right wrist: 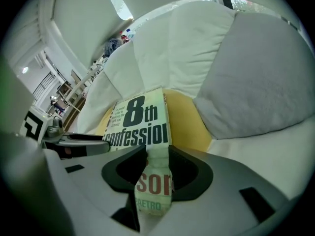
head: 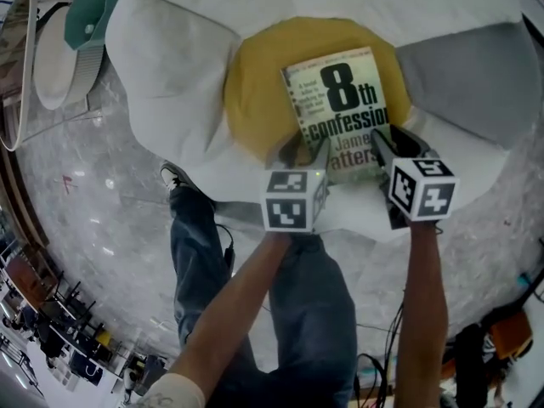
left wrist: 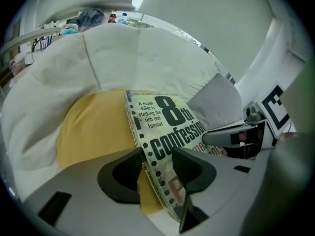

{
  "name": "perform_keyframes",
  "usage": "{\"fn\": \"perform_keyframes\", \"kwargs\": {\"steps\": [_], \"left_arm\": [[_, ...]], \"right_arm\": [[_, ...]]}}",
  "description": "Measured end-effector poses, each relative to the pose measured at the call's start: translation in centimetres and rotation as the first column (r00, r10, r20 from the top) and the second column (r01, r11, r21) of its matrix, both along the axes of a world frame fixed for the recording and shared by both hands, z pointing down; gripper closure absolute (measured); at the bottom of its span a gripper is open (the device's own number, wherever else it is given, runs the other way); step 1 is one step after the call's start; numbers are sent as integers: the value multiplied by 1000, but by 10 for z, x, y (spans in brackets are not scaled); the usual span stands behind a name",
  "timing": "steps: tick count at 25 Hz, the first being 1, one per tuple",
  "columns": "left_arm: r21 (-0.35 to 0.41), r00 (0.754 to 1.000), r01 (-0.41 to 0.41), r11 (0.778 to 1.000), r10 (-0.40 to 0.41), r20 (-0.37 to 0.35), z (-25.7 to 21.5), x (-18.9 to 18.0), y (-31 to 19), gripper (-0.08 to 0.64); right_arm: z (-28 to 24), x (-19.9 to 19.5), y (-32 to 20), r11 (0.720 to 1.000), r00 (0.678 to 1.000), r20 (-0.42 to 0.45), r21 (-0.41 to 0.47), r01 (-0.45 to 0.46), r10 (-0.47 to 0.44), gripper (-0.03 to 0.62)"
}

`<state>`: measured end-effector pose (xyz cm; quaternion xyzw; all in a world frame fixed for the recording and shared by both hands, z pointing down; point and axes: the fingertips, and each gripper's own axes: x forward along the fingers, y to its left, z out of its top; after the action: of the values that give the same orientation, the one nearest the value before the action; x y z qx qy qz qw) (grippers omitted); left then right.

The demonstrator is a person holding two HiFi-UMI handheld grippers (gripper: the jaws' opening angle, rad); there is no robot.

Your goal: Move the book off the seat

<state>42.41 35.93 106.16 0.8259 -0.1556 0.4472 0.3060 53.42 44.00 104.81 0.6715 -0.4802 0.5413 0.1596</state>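
A paperback book [head: 340,109] with "8th confession" on its cover lies face up on a round yellow cushion [head: 255,92] in a white padded seat [head: 170,75]. My left gripper [head: 308,151] is at the book's near left corner. In the left gripper view the book [left wrist: 167,127] passes edge-on between that gripper's [left wrist: 156,168] jaws, with a gap on the spine side. My right gripper [head: 393,141] is at the near right corner. In the right gripper view the book's [right wrist: 140,122] lower edge lies between that gripper's [right wrist: 157,168] spread jaws. Both grippers are open.
A grey cushion [head: 476,75] leans at the seat's right side. The person's jeans-clad legs [head: 314,313] and a shoe [head: 174,177] stand just before the seat on a marble floor [head: 93,211]. A teal and white chair [head: 81,24] is at the far left. Cables [head: 382,372] lie at the lower right.
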Motion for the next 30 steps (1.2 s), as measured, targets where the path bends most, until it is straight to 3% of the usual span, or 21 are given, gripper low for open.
{"fn": "perform_keyframes", "kwargs": {"steps": [8,15,23,30], "left_arm": [[46,1000,13,999,-13,-6,-13,-7,-17,367],[98,999,3,995,1,-43,-63,-9,-48,367],[175,992,11,985,11,-124,-169,-7,-95,367],[257,975,36,966,23,-223,-298,-6,-154,367]], "right_arm": [[-15,-14,-10,999,998,-58,38,-14,16,445],[-65,-20,-34,993,992,-109,101,-59,70,446],[-168,-24,-76,975,977,-169,198,-99,133,446],[-292,-33,-126,932,951,-221,336,-136,218,448]]}}
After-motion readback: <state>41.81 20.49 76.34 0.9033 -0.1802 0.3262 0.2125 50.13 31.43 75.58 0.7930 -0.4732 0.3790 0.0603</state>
